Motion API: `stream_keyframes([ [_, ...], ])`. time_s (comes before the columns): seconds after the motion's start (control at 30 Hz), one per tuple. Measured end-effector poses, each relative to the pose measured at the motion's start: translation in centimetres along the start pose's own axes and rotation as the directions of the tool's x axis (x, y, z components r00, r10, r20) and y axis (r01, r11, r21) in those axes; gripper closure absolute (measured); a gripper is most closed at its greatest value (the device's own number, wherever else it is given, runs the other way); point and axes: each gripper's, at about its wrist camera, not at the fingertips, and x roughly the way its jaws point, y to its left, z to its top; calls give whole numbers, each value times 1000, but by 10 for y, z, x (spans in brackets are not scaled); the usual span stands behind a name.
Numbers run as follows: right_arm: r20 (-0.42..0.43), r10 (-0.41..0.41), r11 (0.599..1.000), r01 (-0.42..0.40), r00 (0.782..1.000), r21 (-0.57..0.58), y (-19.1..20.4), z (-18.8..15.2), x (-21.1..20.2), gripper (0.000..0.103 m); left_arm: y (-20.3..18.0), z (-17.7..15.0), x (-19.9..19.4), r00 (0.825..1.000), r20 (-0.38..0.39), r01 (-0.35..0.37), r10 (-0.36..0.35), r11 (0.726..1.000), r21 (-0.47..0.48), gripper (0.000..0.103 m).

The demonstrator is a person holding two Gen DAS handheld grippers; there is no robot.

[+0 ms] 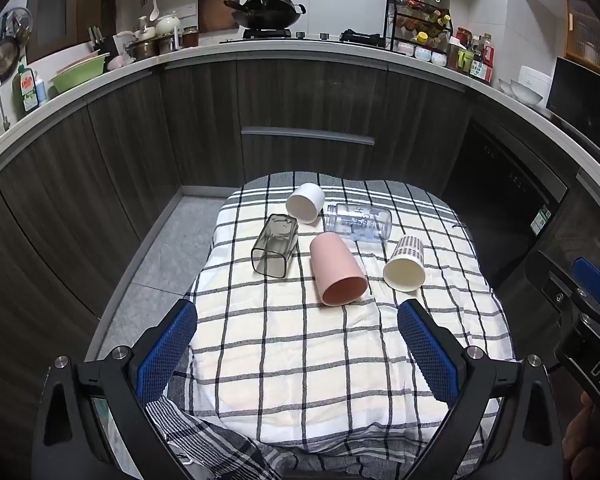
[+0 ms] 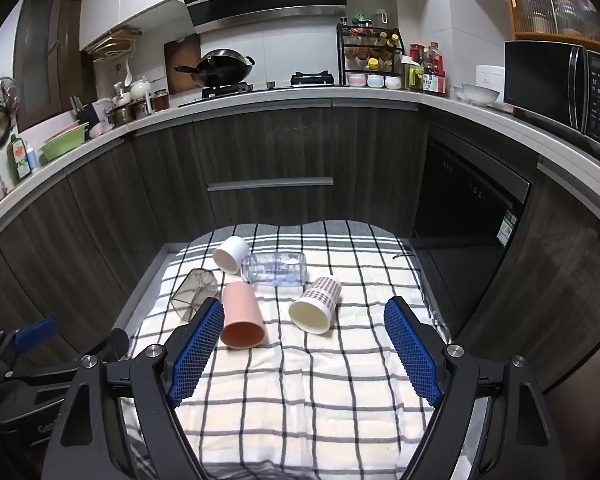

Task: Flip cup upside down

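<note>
Several cups lie on their sides on a checked cloth (image 1: 300,352): a pink cup (image 1: 336,268) (image 2: 241,315), a patterned paper cup (image 1: 406,264) (image 2: 316,304), a white cup (image 1: 306,202) (image 2: 231,254), a smoky square cup (image 1: 275,245) (image 2: 194,292) and a clear printed glass (image 1: 358,222) (image 2: 275,268). My left gripper (image 1: 298,320) is open and empty, above the cloth short of the pink cup. My right gripper (image 2: 304,320) is open and empty, short of the paper cup. The right gripper's body also shows at the left wrist view's right edge (image 1: 592,304).
The cloth covers a small table (image 2: 416,252) standing before dark kitchen cabinets (image 1: 308,100). A striped towel (image 1: 204,440) hangs at the near left corner. The counter (image 2: 260,94) behind holds a wok, spice rack, bowls and a microwave (image 2: 560,84).
</note>
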Motion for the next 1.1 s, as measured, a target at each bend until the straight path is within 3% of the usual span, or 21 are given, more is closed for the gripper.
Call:
stream_keyframes([
  [1.1, -10, 3, 1000, -3, 1000, 3, 1, -7, 5, 21, -2, -3, 5, 1000, 4, 1, -1, 1000, -3, 1],
])
